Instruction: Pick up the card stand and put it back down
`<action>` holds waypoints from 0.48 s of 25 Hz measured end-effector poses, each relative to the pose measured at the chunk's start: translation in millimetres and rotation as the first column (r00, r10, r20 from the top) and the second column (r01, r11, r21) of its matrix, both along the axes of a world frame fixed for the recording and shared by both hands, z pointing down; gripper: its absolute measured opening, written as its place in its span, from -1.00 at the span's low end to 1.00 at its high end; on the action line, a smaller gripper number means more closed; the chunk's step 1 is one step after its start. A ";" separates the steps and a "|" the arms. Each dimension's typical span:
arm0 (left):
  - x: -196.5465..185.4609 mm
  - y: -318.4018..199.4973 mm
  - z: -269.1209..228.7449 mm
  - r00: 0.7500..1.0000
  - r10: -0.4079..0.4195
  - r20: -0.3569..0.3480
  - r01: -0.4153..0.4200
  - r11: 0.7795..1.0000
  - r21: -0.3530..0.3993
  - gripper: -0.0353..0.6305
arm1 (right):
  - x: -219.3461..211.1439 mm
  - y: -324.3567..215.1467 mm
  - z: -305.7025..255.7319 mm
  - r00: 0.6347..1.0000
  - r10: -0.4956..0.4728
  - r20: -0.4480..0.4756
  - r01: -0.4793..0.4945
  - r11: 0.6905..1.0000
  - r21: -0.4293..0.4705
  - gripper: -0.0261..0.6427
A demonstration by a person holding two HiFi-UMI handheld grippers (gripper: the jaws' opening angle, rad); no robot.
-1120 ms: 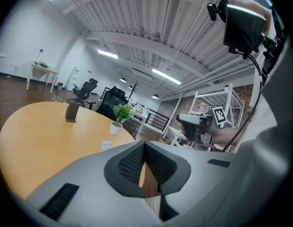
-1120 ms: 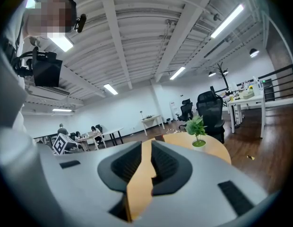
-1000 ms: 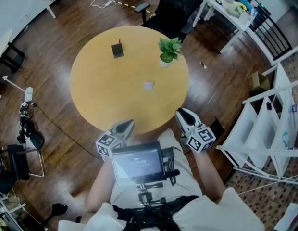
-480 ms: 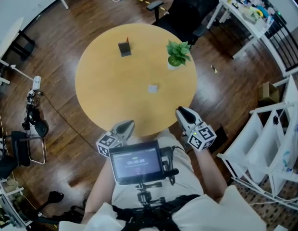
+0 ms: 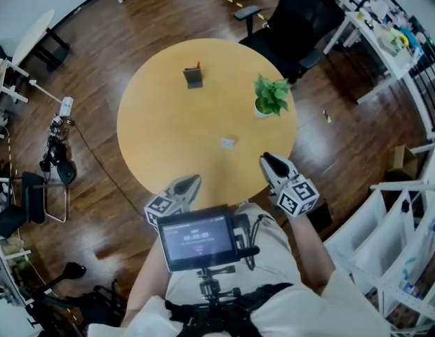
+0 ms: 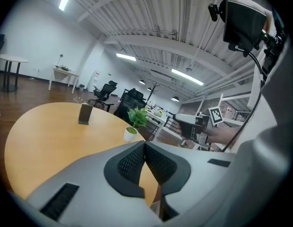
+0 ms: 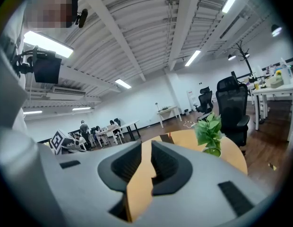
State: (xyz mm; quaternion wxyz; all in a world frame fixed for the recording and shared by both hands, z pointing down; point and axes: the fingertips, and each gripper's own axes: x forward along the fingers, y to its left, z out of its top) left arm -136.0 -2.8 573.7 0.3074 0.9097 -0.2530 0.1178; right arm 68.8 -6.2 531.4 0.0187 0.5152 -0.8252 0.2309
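The card stand [image 5: 193, 77], a small dark upright holder with a red bit on top, stands on the far left part of the round wooden table [image 5: 168, 139]. It also shows far off as the card stand [image 6: 85, 114] and the card stand [image 7: 167, 137]. My left gripper [image 5: 186, 186] hovers at the table's near edge, well short of the stand. In its own view the left gripper [image 6: 144, 143] has its jaws touching, with nothing between them. My right gripper [image 5: 271, 164] hangs at the near right edge. The right gripper [image 7: 145, 144] shows a narrow empty gap.
A potted green plant [image 5: 271, 97] stands on the table's right side, and a small white item [image 5: 227, 143] lies near the middle. A black office chair [image 5: 295, 16] sits behind the table. White shelving [image 5: 407, 216] is at the right, and a stand with cables [image 5: 52, 153] at the left.
The head view has shifted, so the table and its objects sit lower and further right in the picture. Both grippers keep their places at the near edge, jaws unchanged.
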 end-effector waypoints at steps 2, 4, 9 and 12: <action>5.0 -7.4 -0.1 1.000 -0.025 0.004 0.025 1.000 0.000 -0.89 | 4.5 -10.0 3.9 1.000 -0.026 0.000 0.026 1.000 -0.010 -0.70; 8.6 -13.3 1.5 0.999 -0.048 0.011 0.048 0.999 -0.002 -0.89 | 7.8 -20.1 6.4 0.999 -0.052 -0.004 0.052 0.999 -0.016 -0.70; 13.7 -23.4 8.6 0.992 -0.120 0.029 0.120 0.993 -0.008 -0.89 | 16.0 -40.1 16.7 0.993 -0.121 0.000 0.121 0.992 -0.031 -0.70; 14.4 -27.4 10.6 0.985 -0.167 0.036 0.167 0.986 -0.011 -0.89 | 19.8 -50.8 22.6 0.987 -0.159 0.008 0.159 0.987 -0.033 -0.70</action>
